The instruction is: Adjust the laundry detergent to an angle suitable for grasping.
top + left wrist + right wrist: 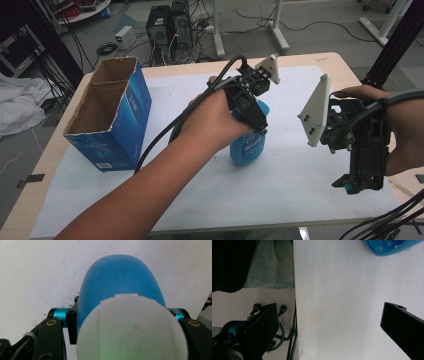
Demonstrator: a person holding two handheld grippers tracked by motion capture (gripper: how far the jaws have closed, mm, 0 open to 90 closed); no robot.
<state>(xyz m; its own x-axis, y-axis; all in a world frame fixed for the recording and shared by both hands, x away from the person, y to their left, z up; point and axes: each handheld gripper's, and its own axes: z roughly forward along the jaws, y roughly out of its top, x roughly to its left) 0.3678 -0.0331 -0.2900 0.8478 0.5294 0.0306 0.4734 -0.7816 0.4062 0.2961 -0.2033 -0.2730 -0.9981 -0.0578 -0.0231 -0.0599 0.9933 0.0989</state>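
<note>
In the high view, the left hand-held gripper (252, 117) is clamped on a blue bottle (248, 145) that stands upright on the white sheet near the middle of the surface (330, 60); an open blue cardboard box (112, 117) stands well to its left, and the right hand-held gripper (356, 184) hangs at the right, away from the bottle. In the left gripper view, the bottle's blue body (120, 280) and white cap (132, 327) (seen from above) sit tight between the black jaws. In the right gripper view, the jaws stand wide apart with nothing between them, and the bottle (389, 246) shows at the top edge.
</note>
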